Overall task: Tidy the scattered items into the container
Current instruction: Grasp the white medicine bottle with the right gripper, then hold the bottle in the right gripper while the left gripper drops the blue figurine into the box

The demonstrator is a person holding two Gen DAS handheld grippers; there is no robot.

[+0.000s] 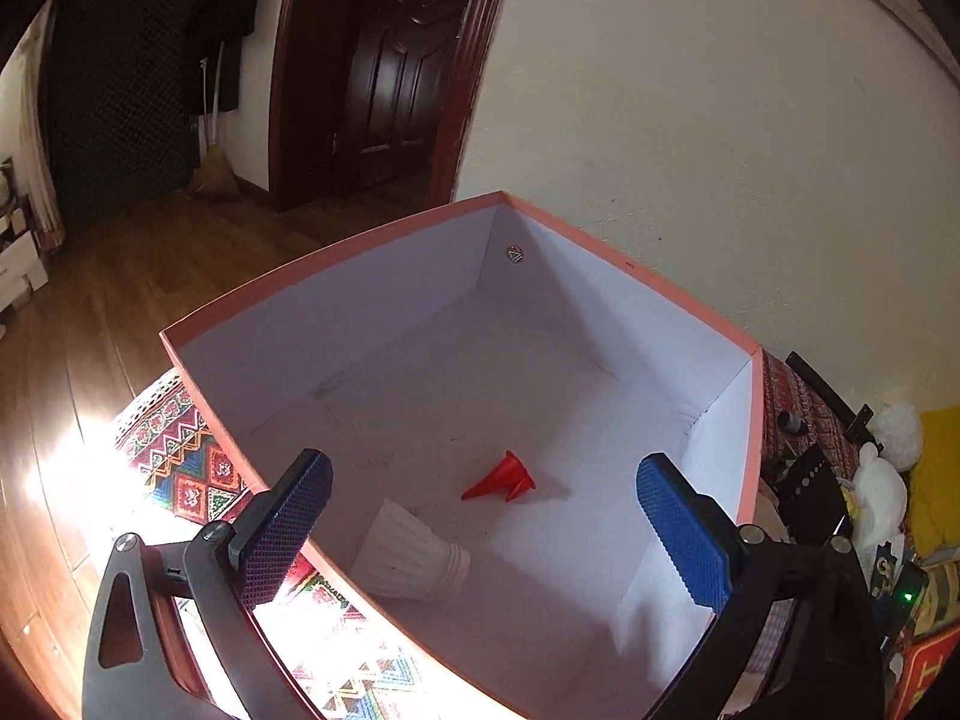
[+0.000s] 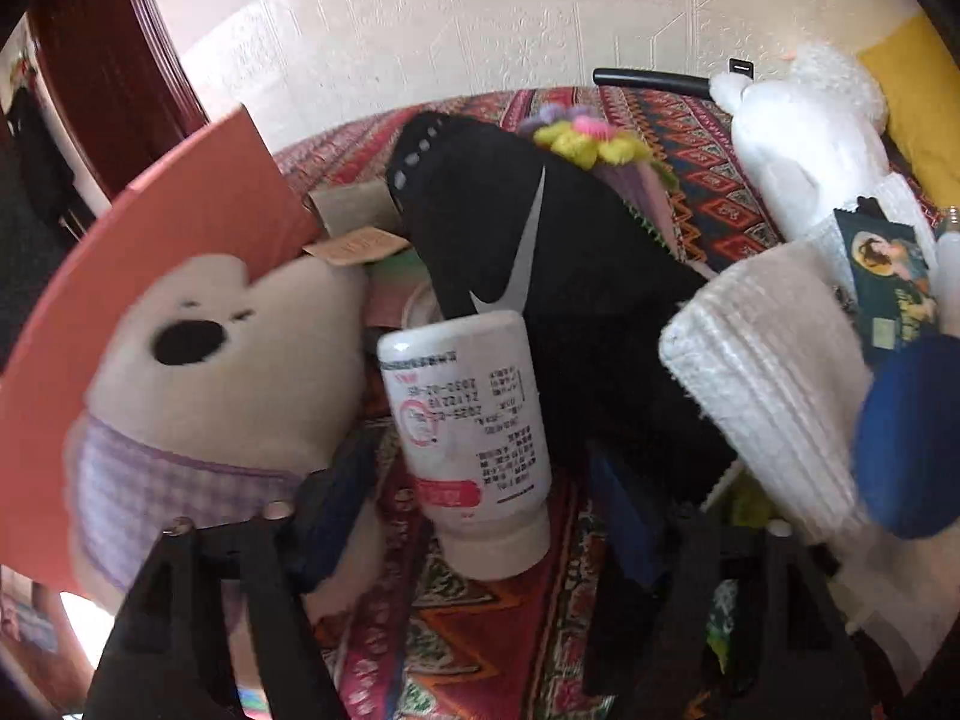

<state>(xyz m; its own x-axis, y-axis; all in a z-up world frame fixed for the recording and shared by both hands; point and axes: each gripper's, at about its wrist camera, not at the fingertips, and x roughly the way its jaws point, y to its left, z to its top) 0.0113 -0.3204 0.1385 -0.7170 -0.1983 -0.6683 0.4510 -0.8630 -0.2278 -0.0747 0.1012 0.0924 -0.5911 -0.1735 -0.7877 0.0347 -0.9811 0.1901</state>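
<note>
The right gripper (image 2: 480, 516) was pinching the white bottle (image 2: 465, 420) (cap toward the camera); the plush bear (image 2: 222, 354) and black shoe (image 2: 540, 276) crowded it. The left gripper (image 1: 483, 531) stood spread above the box (image 1: 372, 234).

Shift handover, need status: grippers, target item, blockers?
Left gripper open over box. Right gripper astride white bottle, grip unconfirmed. Plush bear and black shoe crowd it.

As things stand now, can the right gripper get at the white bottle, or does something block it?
Probably yes. The white bottle stands upside down between the fingers of the right gripper, and nothing lies in front of it. The plush bear and black cap crowd its sides, so the fingers could brush them.
</note>
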